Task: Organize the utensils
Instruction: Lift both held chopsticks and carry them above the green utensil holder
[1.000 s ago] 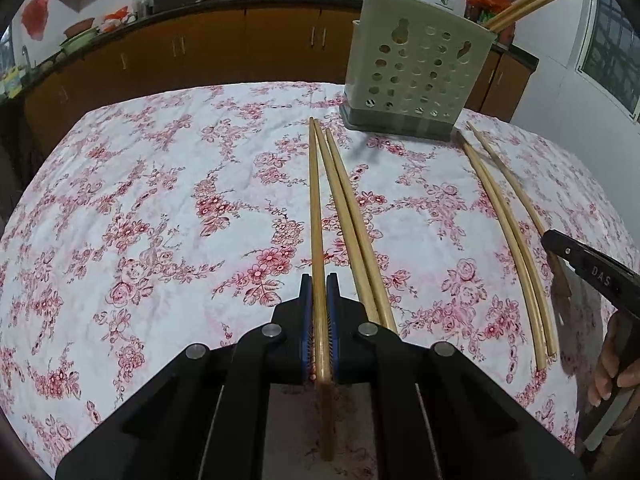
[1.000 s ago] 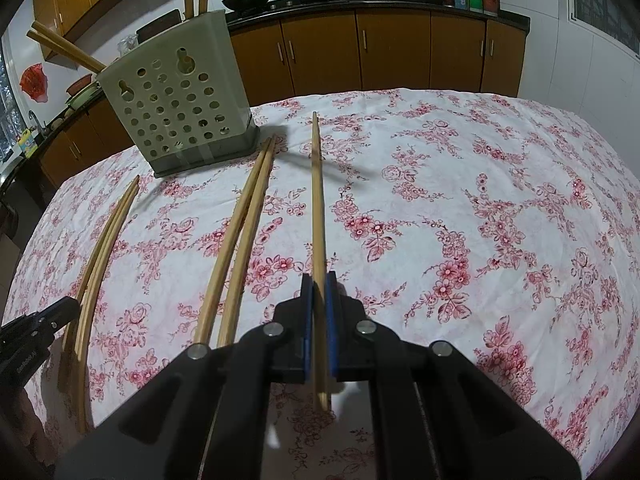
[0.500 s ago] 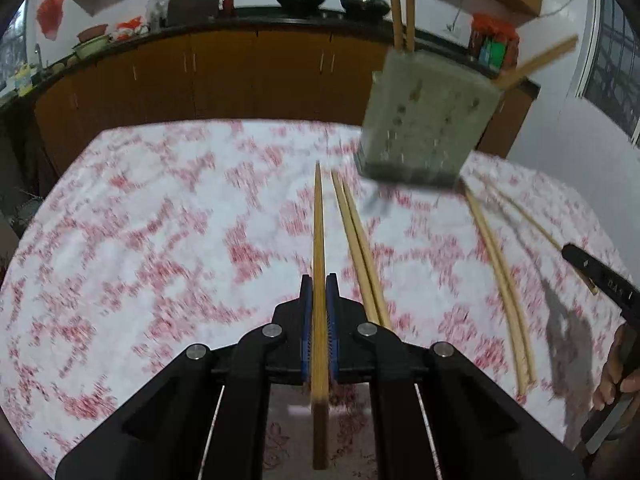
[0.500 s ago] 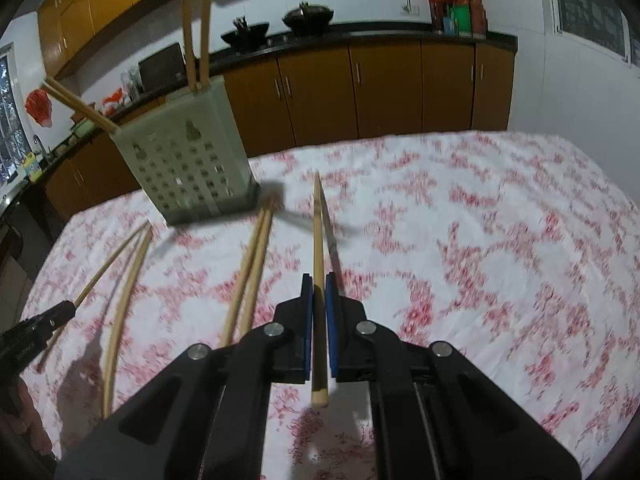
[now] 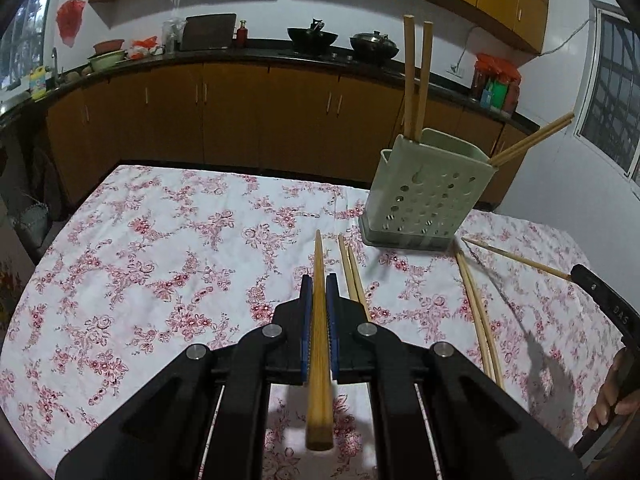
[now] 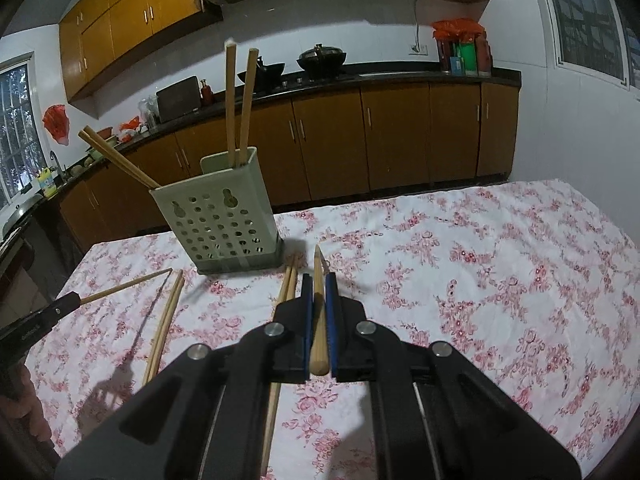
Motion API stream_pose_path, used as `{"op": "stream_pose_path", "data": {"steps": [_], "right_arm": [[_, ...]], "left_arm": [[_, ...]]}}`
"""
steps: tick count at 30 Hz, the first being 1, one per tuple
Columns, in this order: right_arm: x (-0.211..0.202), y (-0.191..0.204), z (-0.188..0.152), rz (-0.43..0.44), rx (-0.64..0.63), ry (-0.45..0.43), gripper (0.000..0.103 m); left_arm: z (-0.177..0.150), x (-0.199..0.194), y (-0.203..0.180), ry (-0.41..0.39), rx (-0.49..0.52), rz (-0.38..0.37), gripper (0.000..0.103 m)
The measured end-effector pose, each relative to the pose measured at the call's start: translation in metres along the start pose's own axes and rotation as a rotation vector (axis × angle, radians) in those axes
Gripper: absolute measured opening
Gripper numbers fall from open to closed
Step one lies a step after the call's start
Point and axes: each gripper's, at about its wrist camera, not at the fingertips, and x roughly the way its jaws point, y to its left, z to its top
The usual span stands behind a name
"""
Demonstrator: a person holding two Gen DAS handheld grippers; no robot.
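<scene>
Holding: left hand-held gripper [image 5: 319, 292] clamps one chopstick [image 5: 319, 344]; right hand-held gripper [image 6: 319, 292] clamps another chopstick [image 6: 319, 320].
Left view only: two loose pairs on table [image 5: 160, 248] (holder [image 5: 428, 200] behind).

Pale green holder [image 5: 428, 196], tan chopsticks [image 5: 319, 320], seemingly white tablecloth [image 5: 160, 264] with red flowers.

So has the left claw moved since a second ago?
Yes. The left claw, shut on a wooden chopstick, has risen: the perforated pale green utensil holder sits lower in its view, with more cabinets above it.
</scene>
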Motion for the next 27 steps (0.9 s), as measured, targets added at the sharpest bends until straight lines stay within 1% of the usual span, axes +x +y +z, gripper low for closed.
{"op": "stream_pose_path", "data": {"steps": [7, 18, 23, 27], "right_arm": [[-0.005, -0.001, 0.005, 0.004, 0.008, -0.028, 0.008], [-0.036, 0.007, 0.039, 0.030, -0.005, -0.157, 0.008], [-0.051, 0.011, 0.060, 0.057, -0.011, -0.206, 0.008], [-0.071, 0.016, 0.080, 0.105, -0.007, -0.264, 0.008]], "left_arm": [[0.005, -0.006, 0.002, -0.021, -0.014, -0.011, 0.008], [0.035, -0.030, 0.003, -0.122, -0.017, -0.012, 0.007], [0.053, -0.043, -0.001, -0.161, -0.009, -0.039, 0.007], [0.070, -0.059, -0.009, -0.207, 0.006, -0.080, 0.007]]}}
